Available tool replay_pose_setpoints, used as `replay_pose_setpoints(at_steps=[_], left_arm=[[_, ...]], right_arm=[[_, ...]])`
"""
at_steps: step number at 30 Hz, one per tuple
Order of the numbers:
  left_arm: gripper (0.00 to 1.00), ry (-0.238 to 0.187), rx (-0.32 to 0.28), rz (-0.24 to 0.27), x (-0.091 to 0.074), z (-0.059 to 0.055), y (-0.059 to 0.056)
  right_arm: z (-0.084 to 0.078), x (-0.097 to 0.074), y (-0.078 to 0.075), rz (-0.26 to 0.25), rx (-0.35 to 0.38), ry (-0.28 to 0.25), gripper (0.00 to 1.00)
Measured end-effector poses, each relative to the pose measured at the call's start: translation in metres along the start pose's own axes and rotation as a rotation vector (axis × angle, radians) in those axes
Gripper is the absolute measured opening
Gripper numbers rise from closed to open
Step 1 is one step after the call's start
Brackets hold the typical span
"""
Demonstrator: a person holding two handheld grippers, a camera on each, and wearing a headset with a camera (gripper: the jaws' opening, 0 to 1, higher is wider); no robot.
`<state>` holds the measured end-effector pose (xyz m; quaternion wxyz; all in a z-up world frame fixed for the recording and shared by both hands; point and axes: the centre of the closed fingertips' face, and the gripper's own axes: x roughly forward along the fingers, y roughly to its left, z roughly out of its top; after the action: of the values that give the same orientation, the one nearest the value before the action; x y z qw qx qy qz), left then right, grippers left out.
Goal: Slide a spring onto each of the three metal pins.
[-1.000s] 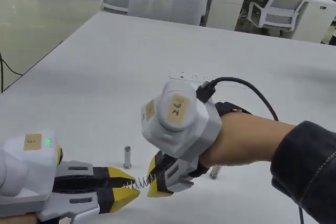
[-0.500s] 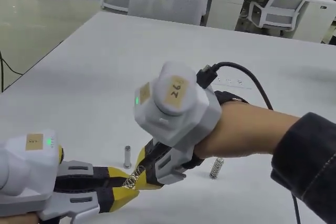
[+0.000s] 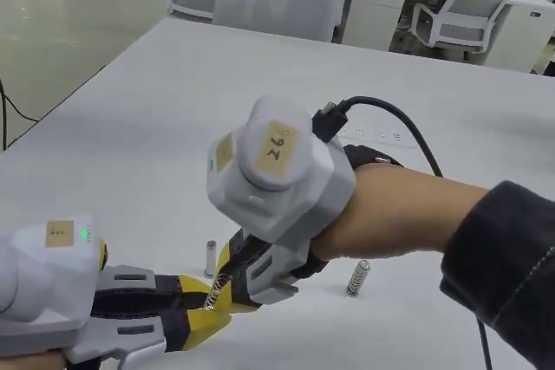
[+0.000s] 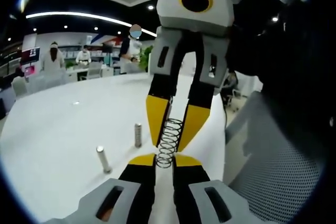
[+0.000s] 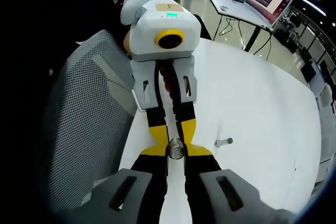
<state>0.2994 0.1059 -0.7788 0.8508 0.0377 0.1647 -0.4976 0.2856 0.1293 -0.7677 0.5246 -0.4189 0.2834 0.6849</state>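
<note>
Your right gripper (image 3: pixel 228 281) angles down from 1 o'clock, nose to nose with your left gripper (image 3: pixel 217 308) — both pairs of jaws pinch one spring (image 3: pixel 214 290). An upright metal pin (image 3: pixel 210 259) stands just beyond at 12 o'clock. A spare spring (image 3: pixel 356 277) lies on the table (image 3: pixel 173 110) at 3 o'clock.
</note>
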Motion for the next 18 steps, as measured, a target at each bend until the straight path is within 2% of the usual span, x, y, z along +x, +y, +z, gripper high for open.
replay_pose_setpoints(at_steps=[9,18], left_arm=[[0.16,-0.001,-0.032,0.015,-0.002,0.000,0.003],[0.30,-0.003,-0.065,0.089,-0.015,-0.002,0.020]], right_arm=[[-0.005,-0.004,-0.007,-0.024,0.008,0.014,0.08],[-0.011,-0.009,-0.013,-0.043,0.022,0.028,0.08]])
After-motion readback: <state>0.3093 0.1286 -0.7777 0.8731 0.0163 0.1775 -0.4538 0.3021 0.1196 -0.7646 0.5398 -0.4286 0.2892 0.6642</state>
